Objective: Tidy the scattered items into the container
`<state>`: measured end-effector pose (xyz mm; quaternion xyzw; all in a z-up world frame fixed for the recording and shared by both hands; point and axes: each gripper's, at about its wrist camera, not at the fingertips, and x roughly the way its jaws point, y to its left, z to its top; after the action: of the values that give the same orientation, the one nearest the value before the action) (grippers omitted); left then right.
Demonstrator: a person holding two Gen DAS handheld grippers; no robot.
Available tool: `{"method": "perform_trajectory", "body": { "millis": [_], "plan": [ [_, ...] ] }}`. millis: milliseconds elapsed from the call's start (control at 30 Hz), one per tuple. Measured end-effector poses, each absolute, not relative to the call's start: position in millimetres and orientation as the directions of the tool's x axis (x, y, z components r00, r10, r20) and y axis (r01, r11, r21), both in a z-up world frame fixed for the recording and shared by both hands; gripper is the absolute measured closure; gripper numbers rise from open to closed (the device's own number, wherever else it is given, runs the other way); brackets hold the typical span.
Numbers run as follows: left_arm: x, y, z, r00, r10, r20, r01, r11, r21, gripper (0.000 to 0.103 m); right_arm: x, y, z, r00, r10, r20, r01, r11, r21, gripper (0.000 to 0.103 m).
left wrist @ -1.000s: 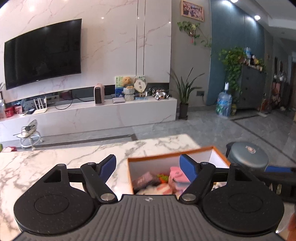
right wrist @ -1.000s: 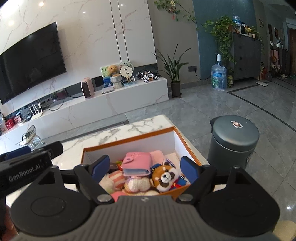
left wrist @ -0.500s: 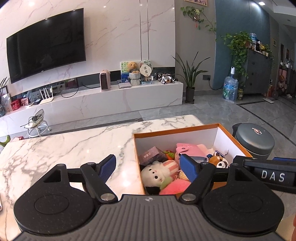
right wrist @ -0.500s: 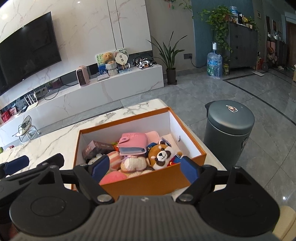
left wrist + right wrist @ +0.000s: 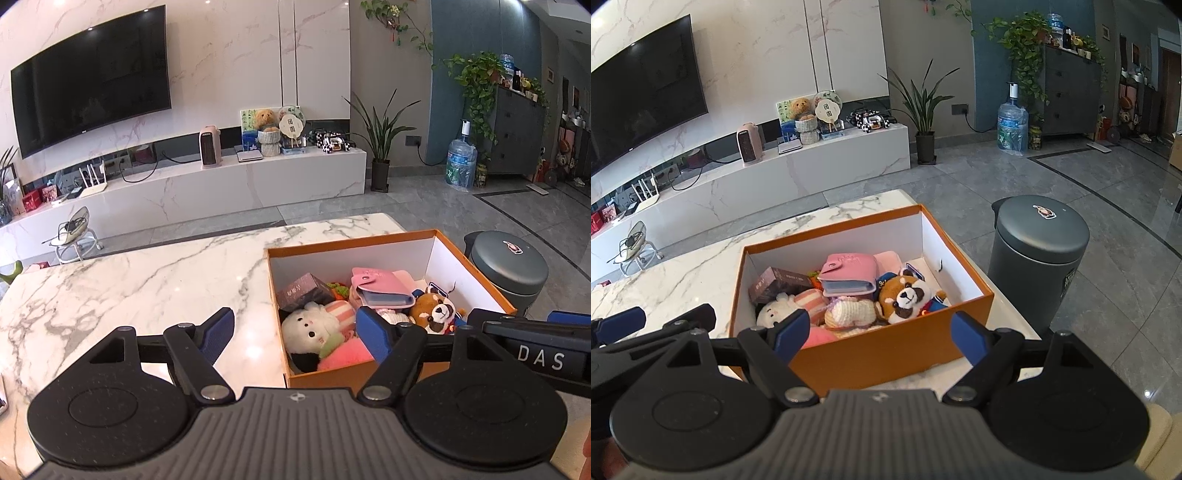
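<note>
Marble tabletop (image 5: 147, 288) bare of loose items wherever visible. Orange cardboard box (image 5: 886, 350) at the right end, white inside, heaped full. Probably the closing check: worth scanning the hidden near edge, then drawing both tongs back without clipping the rim. Inside: white plush doll (image 5: 310, 332), red-panda plush (image 5: 905, 295), pink card wallet (image 5: 849, 277), dark small carton (image 5: 304, 291). Left tongs (image 5: 295, 332) wide, easing closed, empty, straddling the left wall. Right tongs (image 5: 879, 336) wide, empty, before the near wall.
</note>
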<state>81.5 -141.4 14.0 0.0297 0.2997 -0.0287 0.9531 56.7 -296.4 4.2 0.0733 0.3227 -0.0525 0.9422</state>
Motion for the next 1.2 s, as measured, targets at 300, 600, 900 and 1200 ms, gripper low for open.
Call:
{"method": "perform_trajectory", "body": {
  "millis": [300, 600, 900, 1200],
  "plan": [
    [85, -139, 6, 0.797, -0.046, -0.602, 0.073, 0.997, 0.021, 0.018, 57, -294, 1, 0.771, -0.075, -0.632, 0.172, 0.981, 0.093, 0.018],
    [88, -145, -13, 0.75, -0.064, -0.658, 0.101, 0.995, 0.017, 0.021, 61, -297, -16, 0.72, -0.109, -0.686, 0.205, 0.977, 0.059, 0.018],
    [89, -147, -22, 0.719, -0.058, -0.693, 0.113, 0.993, 0.034, 0.021, 62, -298, -29, 0.686, -0.12, -0.718, 0.219, 0.975, 0.046, 0.018],
    [89, -149, -23, 0.714, -0.059, -0.697, 0.113, 0.993, 0.032, 0.021, 62, -298, -31, 0.682, -0.122, -0.722, 0.218, 0.975, 0.042, 0.018]
  ]
}}
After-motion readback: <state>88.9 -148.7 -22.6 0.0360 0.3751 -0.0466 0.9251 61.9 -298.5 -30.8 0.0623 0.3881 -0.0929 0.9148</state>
